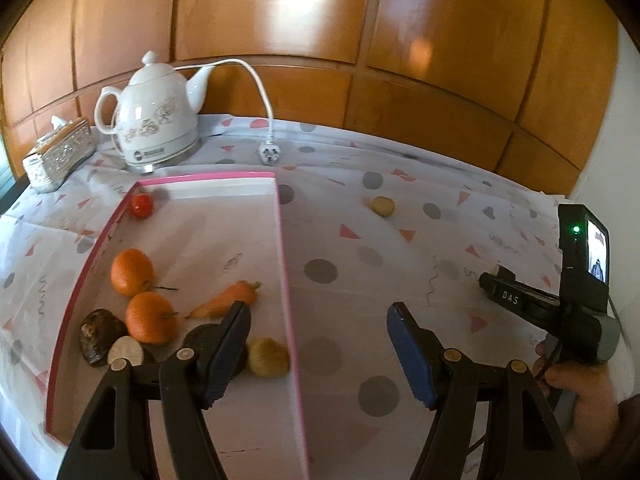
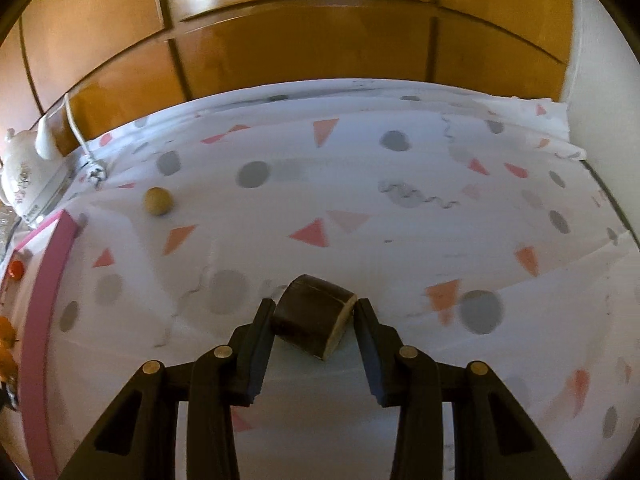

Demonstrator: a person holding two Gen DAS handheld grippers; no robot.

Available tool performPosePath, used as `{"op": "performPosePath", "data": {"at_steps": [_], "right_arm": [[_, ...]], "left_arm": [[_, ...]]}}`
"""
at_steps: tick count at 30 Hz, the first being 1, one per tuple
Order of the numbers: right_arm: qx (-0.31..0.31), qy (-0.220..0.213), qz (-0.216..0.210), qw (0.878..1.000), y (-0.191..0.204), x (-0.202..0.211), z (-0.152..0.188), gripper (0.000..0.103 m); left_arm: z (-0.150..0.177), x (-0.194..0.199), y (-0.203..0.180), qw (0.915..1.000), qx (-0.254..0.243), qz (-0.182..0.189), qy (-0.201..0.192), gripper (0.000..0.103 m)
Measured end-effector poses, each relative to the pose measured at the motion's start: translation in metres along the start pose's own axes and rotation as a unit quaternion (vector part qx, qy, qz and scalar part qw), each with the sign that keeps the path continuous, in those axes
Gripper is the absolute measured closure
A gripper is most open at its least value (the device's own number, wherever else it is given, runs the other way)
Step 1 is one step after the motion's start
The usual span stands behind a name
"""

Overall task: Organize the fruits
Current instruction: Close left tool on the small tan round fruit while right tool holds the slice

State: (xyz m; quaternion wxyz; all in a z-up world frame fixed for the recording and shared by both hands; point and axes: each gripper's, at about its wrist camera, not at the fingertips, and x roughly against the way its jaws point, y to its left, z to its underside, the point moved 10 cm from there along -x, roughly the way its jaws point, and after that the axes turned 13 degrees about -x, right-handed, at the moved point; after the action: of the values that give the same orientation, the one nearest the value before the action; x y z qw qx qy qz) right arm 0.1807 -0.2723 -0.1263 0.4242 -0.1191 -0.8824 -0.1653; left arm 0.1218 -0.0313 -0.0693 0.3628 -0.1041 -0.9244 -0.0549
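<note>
A pink-rimmed white tray (image 1: 285,240) holds a red tomato (image 1: 141,205), two oranges (image 1: 131,271), a carrot (image 1: 228,300), a dark cut piece (image 1: 98,336) and a yellow fruit (image 1: 268,358). My left gripper (image 1: 318,344) is open and empty over the tray's right rim. A small yellow fruit (image 1: 383,205) lies on the cloth; it also shows in the right wrist view (image 2: 159,201). My right gripper (image 2: 315,312) is open, its fingers on either side of a dark cut piece (image 2: 314,322) lying on the cloth.
A white kettle (image 1: 154,120) with cord and plug (image 1: 271,155) and a silver tissue box (image 1: 58,154) stand at the back left. Wooden panels (image 1: 320,40) rise behind the table. A white wall (image 2: 600,80) closes the right side.
</note>
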Motion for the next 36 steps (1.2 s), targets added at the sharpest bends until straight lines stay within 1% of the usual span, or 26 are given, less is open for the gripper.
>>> {"op": "performPosePath", "data": {"at_steps": [6, 12, 17, 19, 23, 26, 31, 32, 34, 36], "right_arm": [[-0.011, -0.009, 0.011, 1.000, -0.024, 0.000, -0.007, 0.063], [0.001, -0.013, 0.009, 1.000, -0.024, -0.001, -0.010, 0.063], [0.033, -0.009, -0.005, 0.999, -0.010, -0.004, -0.014, 0.063], [0.040, -0.010, -0.005, 0.999, -0.007, -0.005, -0.015, 0.063], [0.037, -0.008, -0.009, 0.999, -0.005, -0.007, -0.017, 0.063], [0.037, -0.008, -0.021, 0.999, 0.001, -0.007, -0.023, 0.063], [0.049, -0.009, -0.035, 0.998, 0.018, -0.014, -0.034, 0.063], [0.053, -0.009, -0.035, 0.998, 0.022, -0.016, -0.036, 0.063], [0.059, -0.009, -0.036, 0.998, 0.027, -0.020, -0.039, 0.063], [0.064, -0.011, -0.035, 0.997, 0.031, -0.023, -0.042, 0.063]], "left_arm": [[-0.009, -0.008, -0.015, 0.9999, -0.009, 0.011, 0.004, 0.032], [-0.019, -0.021, -0.028, 0.9997, -0.005, 0.021, 0.013, 0.032], [-0.030, -0.036, -0.041, 0.9994, -0.010, 0.024, 0.023, 0.032], [-0.036, -0.042, -0.044, 0.9993, -0.006, 0.027, 0.027, 0.032], [-0.047, -0.062, -0.046, 0.9990, 0.006, 0.024, 0.037, 0.032], [-0.053, -0.076, -0.047, 0.9985, 0.018, 0.027, 0.045, 0.032], [-0.066, -0.100, -0.045, 0.9983, 0.022, 0.012, 0.052, 0.032], [-0.068, -0.104, -0.044, 0.9983, 0.020, 0.010, 0.053, 0.033], [-0.074, -0.114, -0.044, 0.9984, 0.014, 0.005, 0.054, 0.039], [-0.079, -0.124, -0.045, 0.9984, 0.006, 0.001, 0.056, 0.041]]}}
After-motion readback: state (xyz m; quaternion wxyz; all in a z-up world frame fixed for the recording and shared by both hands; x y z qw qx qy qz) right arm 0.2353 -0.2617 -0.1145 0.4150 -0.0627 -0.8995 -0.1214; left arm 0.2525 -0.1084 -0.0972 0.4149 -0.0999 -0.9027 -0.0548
